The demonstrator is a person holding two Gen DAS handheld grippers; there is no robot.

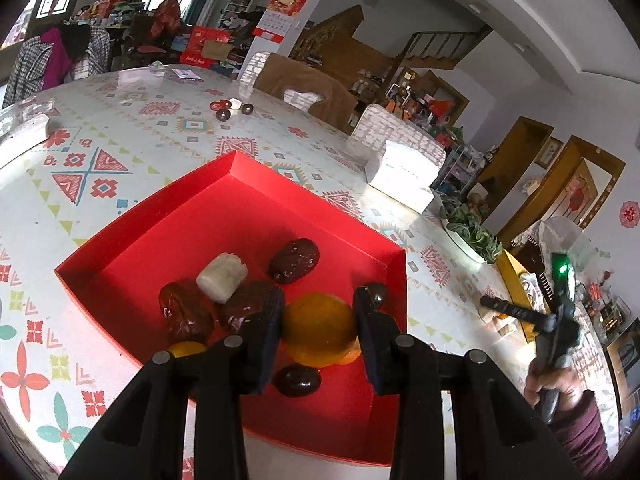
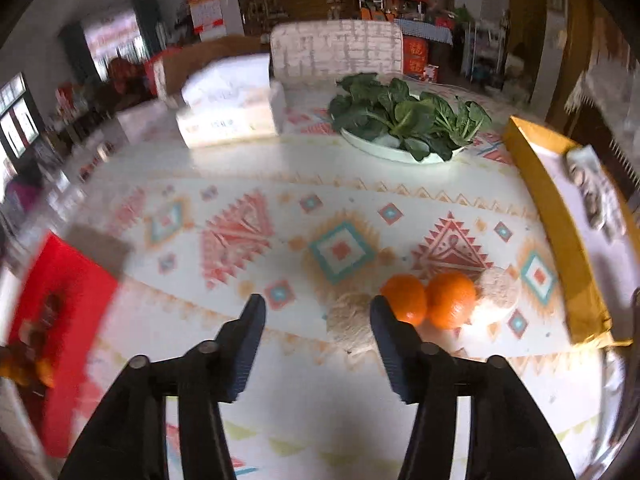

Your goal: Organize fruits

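In the left wrist view my left gripper (image 1: 318,322) is shut on an orange (image 1: 318,330) and holds it low inside the red box (image 1: 224,216). The box also holds dark red dates (image 1: 295,260), a white piece (image 1: 221,277) and a small dark fruit (image 1: 297,380). My right gripper (image 1: 516,312) shows at the far right, held in a hand. In the right wrist view my right gripper (image 2: 318,316) is open and empty above the table. Two oranges (image 2: 404,298) (image 2: 451,299) lie just right of its right finger, with pale round pieces (image 2: 499,286) beside them. The red box (image 2: 60,300) is at the left.
A plate of green leaves (image 2: 404,120) and a white tissue pack (image 2: 232,108) stand at the back of the patterned table (image 2: 320,184). A yellow box (image 2: 560,232) lies at the right. Several small dark fruits (image 1: 230,110) sit far across the table.
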